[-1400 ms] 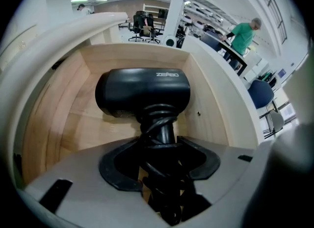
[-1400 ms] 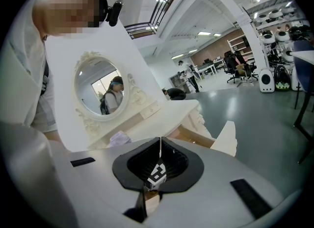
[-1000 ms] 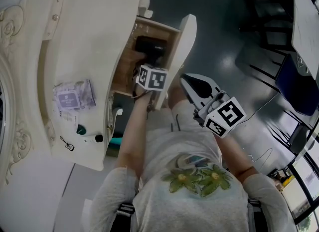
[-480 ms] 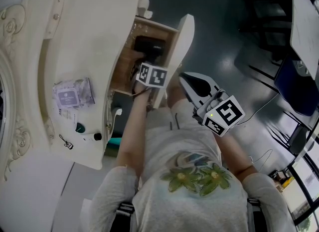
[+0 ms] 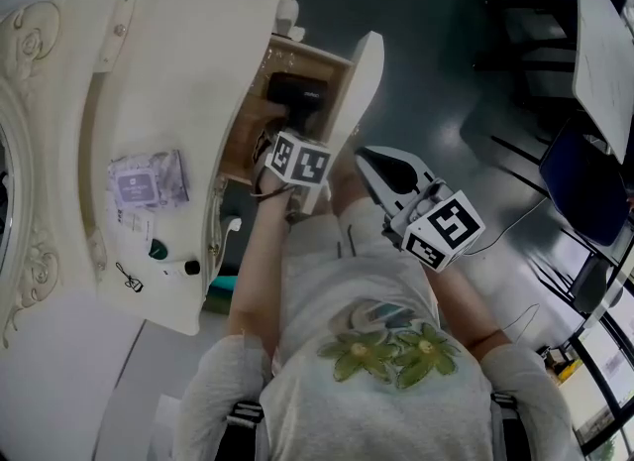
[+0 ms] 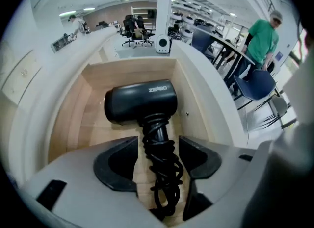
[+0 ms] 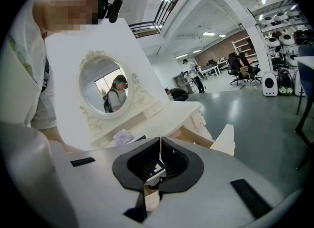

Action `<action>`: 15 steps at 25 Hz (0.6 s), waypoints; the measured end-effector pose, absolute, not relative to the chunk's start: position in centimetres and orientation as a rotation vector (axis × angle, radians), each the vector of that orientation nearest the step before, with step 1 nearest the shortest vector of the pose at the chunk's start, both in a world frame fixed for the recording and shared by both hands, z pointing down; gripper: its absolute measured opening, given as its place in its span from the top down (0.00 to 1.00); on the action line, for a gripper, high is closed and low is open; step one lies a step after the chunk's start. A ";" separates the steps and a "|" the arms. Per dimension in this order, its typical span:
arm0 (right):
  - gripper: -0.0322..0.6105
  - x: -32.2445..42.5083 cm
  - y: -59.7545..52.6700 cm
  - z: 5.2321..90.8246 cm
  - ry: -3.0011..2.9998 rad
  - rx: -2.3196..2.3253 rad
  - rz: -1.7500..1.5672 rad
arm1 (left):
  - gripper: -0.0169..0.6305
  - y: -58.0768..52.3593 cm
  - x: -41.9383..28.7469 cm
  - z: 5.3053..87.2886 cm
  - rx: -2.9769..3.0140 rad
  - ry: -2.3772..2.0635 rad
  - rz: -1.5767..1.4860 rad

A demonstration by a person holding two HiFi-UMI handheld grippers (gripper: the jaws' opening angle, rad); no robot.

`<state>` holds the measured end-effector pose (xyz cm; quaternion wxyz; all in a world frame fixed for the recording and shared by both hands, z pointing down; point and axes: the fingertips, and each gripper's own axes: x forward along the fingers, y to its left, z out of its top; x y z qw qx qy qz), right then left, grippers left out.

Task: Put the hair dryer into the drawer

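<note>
Dryer (image 6: pixel 141 104) in drawer (image 6: pixel 73 119); left gripper's (image 6: pixel 158 143) jaws, just spread, flank its handle (image 6: pixel 156 130) untouched. Right gripper's (image 7: pixel 160 148) jaws meet, empty. Probably rigid, light: hold the handle.

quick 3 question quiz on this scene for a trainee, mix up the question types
1. True or false: the hair dryer lies inside the drawer.
2. The right gripper is: A open, B shut and empty, C shut on a cable.
3. What stands between the left gripper's jaws?
Key: 1 true. 2 B. 3 The dryer's cord-wrapped handle, ungripped; the jaws have just been opening.
</note>
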<state>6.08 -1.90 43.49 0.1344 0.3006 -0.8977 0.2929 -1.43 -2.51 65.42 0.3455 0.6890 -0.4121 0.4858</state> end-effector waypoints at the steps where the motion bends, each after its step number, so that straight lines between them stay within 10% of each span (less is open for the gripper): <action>1: 0.91 6.0 -1.8 43.5 -2.604 0.867 0.847 | 0.60 -2.6 -1.7 64.7 1.798 -1.090 1.248; 7: 0.91 5.4 -1.5 42.6 -2.635 0.849 0.828 | 0.61 -3.6 -2.8 59.4 1.845 -1.236 1.062; 11: 0.91 5.1 -1.1 41.8 -2.653 0.839 0.813 | 0.93 -4.3 -3.7 54.5 1.907 -1.347 0.933; 15: 0.91 4.7 -0.5 40.9 -2.676 0.827 0.798 | 0.96 -3.7 -2.9 49.6 2.016 -1.332 0.714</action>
